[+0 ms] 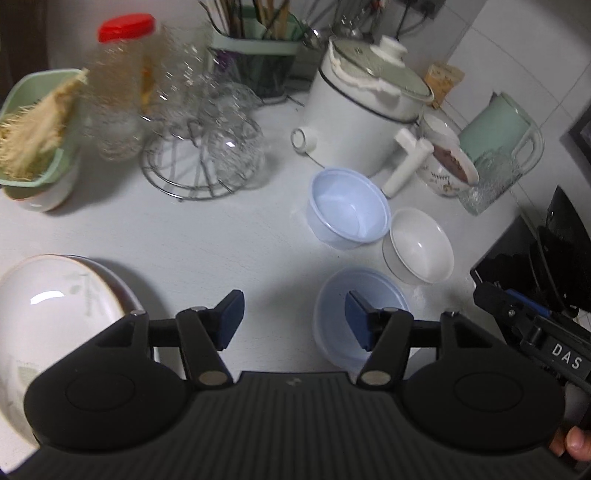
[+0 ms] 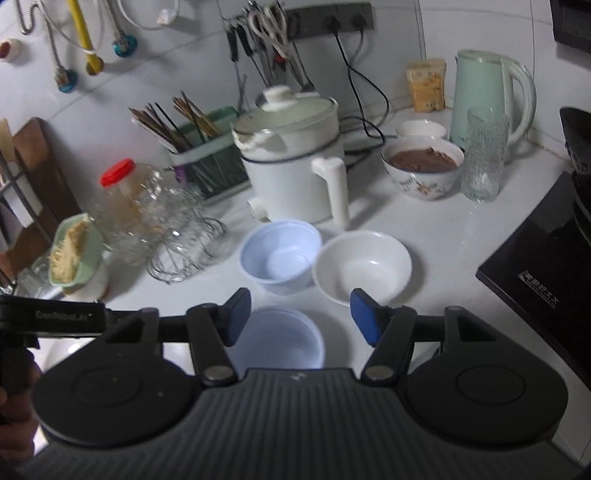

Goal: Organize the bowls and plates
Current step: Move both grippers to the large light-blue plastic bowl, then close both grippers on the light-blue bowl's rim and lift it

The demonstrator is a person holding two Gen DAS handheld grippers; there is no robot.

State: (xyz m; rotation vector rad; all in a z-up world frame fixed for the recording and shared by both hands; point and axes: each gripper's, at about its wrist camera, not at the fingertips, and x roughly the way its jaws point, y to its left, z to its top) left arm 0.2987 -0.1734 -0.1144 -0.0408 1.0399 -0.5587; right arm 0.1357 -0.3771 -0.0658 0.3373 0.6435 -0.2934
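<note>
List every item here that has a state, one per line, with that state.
Left gripper: jaws open, nothing between them.
Right gripper: jaws open, nothing gripped.
Near blue bowl: upright, empty.
Far blue bowl: upright, empty.
White bowl: upright, empty.
Floral plate: stacked on other dishes.
Pot: lid on.
Flowered bowl: full of brown food.
Jar: red cap on.
Glass: upright, empty.

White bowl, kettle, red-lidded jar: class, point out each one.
white bowl (image 2: 364, 267), right wrist view, on its inner floor.
kettle (image 2: 478, 96), right wrist view, on its pale green body.
red-lidded jar (image 1: 125, 27), left wrist view, on its red lid.
</note>
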